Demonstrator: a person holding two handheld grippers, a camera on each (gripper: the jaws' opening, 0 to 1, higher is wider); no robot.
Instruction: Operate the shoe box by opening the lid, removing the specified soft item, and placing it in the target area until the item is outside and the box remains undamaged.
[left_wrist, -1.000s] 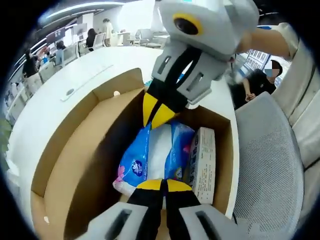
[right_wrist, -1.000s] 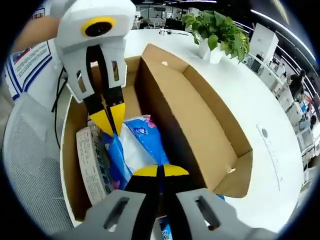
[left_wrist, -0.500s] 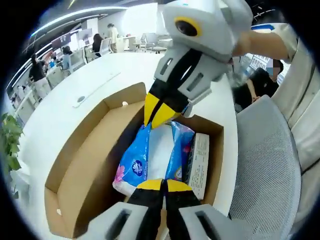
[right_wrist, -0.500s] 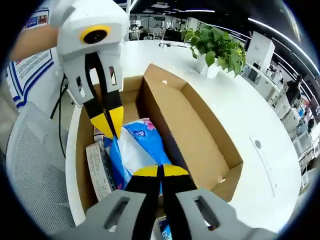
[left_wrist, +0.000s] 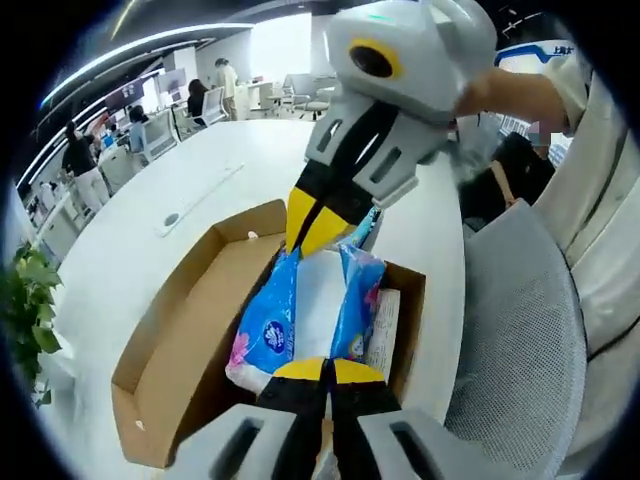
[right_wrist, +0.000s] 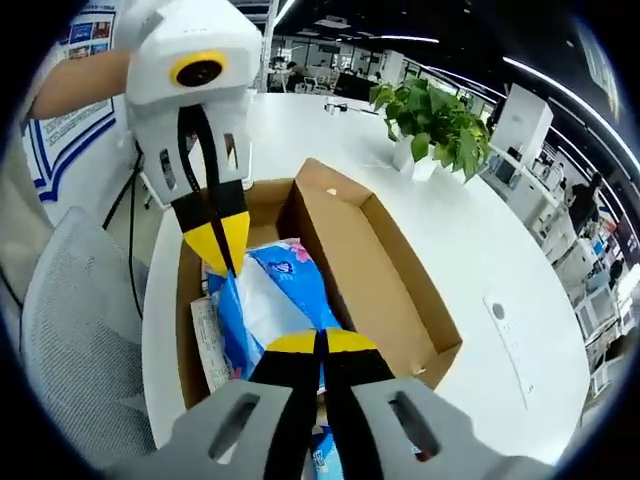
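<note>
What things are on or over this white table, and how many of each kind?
Cardboard shoe box, lid open: 1
Blue tissue pack, gripped at both ends: 1
White printed carton inside the shoe box: 1
Potted plant: 1
Hand-held grippers, left gripper and right gripper: 2
Total: 6

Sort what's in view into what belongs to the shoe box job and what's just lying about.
Job:
- shoe box, lid open
- blue tissue pack, gripped at both ends
- left gripper
- right gripper

Lying about:
- white carton inside the box
- potted plant
- mesh chair
</note>
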